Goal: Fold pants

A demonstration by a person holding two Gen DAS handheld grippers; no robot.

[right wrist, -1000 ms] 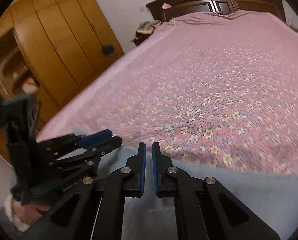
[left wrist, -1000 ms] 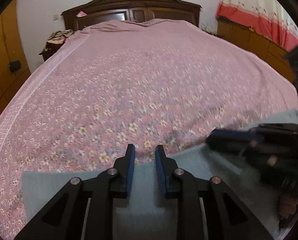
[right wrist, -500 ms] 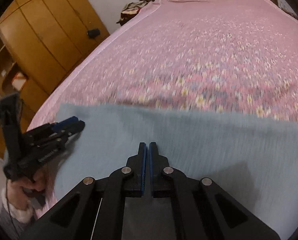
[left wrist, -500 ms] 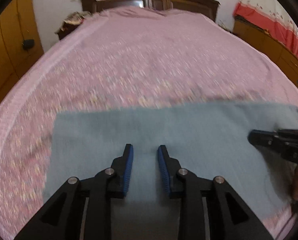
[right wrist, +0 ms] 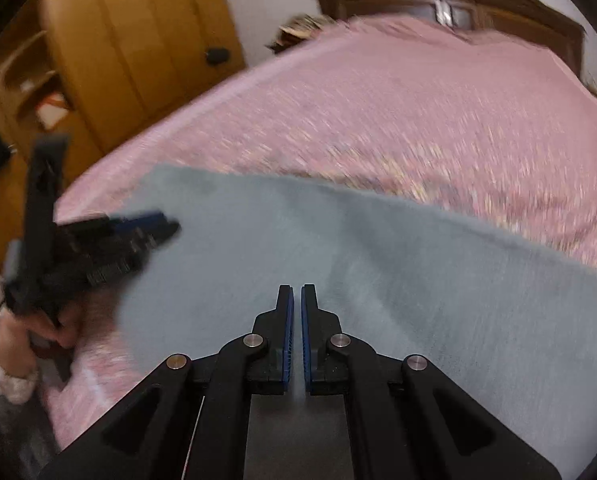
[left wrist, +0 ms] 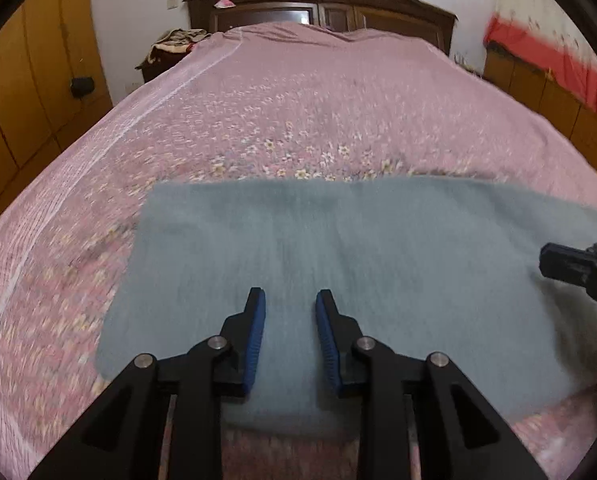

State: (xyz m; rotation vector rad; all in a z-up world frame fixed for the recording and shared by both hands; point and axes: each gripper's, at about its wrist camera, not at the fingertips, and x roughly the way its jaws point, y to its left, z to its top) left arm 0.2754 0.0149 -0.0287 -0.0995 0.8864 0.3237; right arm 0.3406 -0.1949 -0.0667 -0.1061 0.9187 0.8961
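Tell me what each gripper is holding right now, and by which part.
Nothing is held. The left gripper hangs open above the grey-blue folded pants with nothing between its pads; the right gripper is shut with no cloth pinched between its fingers.

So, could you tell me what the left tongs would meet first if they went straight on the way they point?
Most likely the grey-blue pants lying flat just ahead of the left tongs.

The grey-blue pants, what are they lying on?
The pants lie flat on a pink flowery bedspread, which shows all around them. Whatever is directly beneath the cloth is covered, so I can't see it.
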